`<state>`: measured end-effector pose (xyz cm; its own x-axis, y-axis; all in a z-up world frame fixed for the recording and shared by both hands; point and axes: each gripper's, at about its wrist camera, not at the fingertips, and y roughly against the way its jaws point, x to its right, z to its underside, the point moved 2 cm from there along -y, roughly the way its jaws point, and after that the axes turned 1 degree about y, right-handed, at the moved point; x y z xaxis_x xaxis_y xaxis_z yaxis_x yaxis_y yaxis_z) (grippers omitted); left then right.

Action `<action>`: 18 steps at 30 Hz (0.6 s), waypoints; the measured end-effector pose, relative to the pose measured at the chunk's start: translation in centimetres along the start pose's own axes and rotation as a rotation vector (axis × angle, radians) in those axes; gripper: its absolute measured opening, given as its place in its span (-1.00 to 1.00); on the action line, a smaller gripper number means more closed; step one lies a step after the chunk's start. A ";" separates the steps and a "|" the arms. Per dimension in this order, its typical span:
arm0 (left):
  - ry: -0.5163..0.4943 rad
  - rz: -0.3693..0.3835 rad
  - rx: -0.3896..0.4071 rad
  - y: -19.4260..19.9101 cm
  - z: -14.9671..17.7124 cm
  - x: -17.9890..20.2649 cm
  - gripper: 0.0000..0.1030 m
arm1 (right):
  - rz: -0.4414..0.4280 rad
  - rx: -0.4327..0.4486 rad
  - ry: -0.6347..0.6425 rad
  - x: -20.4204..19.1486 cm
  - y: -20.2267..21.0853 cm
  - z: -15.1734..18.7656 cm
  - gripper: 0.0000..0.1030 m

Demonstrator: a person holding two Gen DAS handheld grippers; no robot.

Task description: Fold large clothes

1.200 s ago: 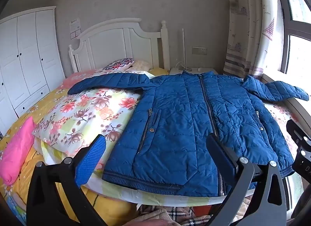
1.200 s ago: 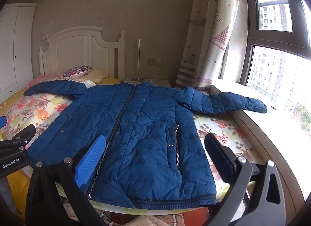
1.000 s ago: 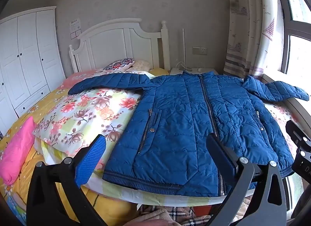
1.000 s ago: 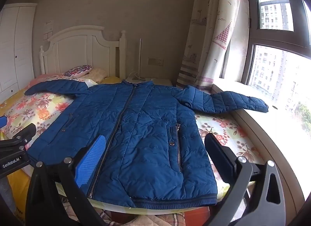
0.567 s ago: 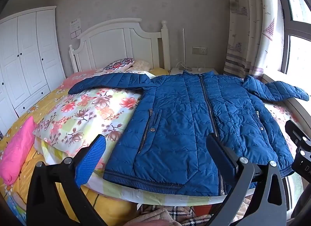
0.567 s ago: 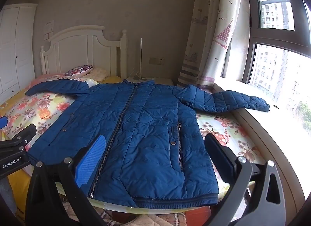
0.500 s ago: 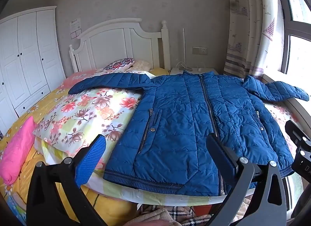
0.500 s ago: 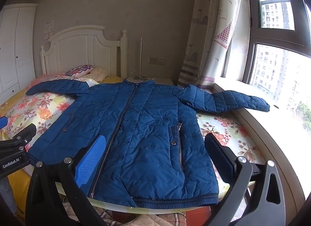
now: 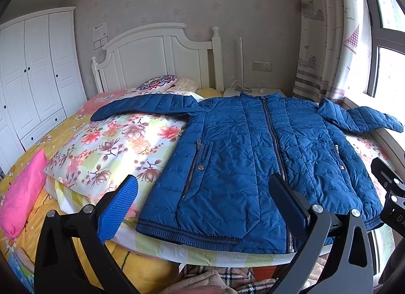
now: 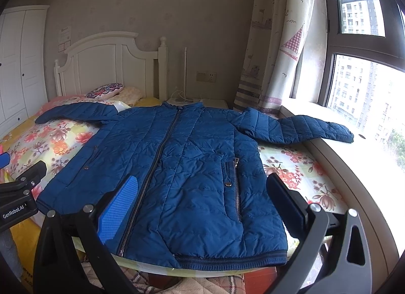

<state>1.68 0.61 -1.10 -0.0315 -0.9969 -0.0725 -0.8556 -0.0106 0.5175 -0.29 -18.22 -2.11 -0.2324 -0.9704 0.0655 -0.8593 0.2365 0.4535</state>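
Left wrist view: the left gripper (image 9: 202, 199) hangs above the near edge of the bed (image 9: 63, 127), its two fingers spread wide, one faced with a blue textured pad (image 9: 117, 208) and the other dark. Nothing sits between them and neither finger touches the cloth. Beyond the fingers lies the blue quilted zip-front jacket (image 9: 243, 157), spread flat and front up on a floral-print quilt (image 9: 121, 147). Its ribbed hem runs along the quilt's near edge, the collar points toward the white wooden headboard (image 9: 157, 58), and the zip is closed. One sleeve stretches across the quilt toward the bed's left side; the other reaches onto the pale window ledge (image 10: 336, 152) at the right. A bright pink rolled cushion (image 9: 22, 192) lies on the yellow sheet at the bed's left edge, well apart from the jacket.

Right wrist view: the right gripper (image 10: 201, 199) is held the same way over the near edge, fingers wide apart, empty and clear of the jacket (image 10: 182, 167). Part of the left gripper (image 10: 20, 192) shows at the frame's left edge, beside the jacket's hem corner.
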 end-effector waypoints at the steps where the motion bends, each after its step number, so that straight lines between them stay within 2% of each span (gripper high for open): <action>1: 0.000 0.000 0.000 0.0 0.0 0.0 0.91 | 0.000 -0.001 -0.001 0.0 0.0 0.0 0.96; 18: 0.000 0.002 0.001 -0.1 -0.1 -0.1 0.91 | -0.006 -0.005 -0.002 -0.2 -0.1 0.1 0.96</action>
<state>1.80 0.72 -1.04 -0.0327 -0.9969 -0.0714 -0.8560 -0.0090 0.5168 -0.20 -18.03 -2.28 -0.2278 -0.9718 0.0612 -0.8583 0.2301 0.4587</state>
